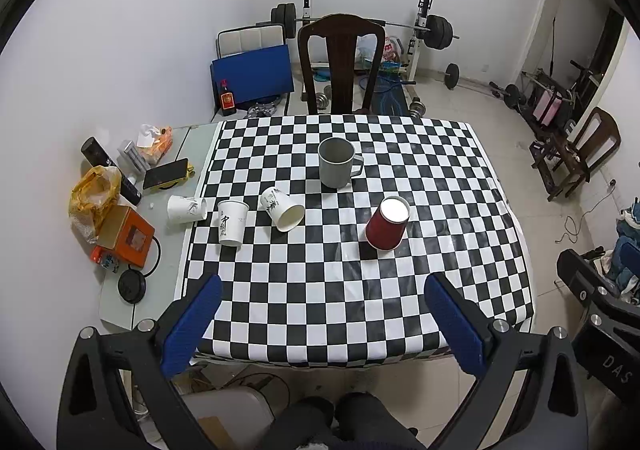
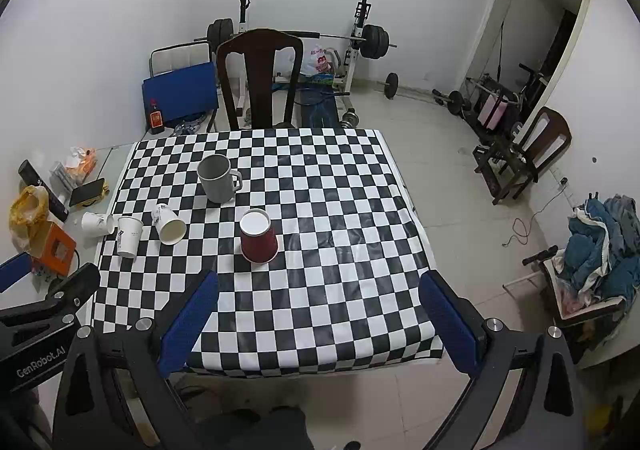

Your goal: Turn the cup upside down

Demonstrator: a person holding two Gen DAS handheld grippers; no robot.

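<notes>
A red paper cup (image 1: 387, 224) stands upside down on the checkered tablecloth (image 1: 340, 290), its white base up; it also shows in the right wrist view (image 2: 258, 236). A grey mug (image 1: 338, 162) (image 2: 218, 178) stands upright behind it. One white paper cup (image 1: 232, 222) (image 2: 129, 236) stands upright, another (image 1: 282, 208) (image 2: 170, 223) lies on its side, a third (image 1: 186, 208) (image 2: 97, 224) lies off the cloth at left. My left gripper (image 1: 322, 324) and right gripper (image 2: 318, 324) are open and empty, above the table's near edge.
Clutter lies on the left strip of table: an orange box (image 1: 126, 236), a yellow bag (image 1: 94, 194), a phone (image 1: 165, 173), a bottle (image 1: 227, 98). A dark chair (image 1: 340, 66) stands behind the table. Gym weights (image 1: 438, 32) and another chair (image 1: 580, 154) stand beyond.
</notes>
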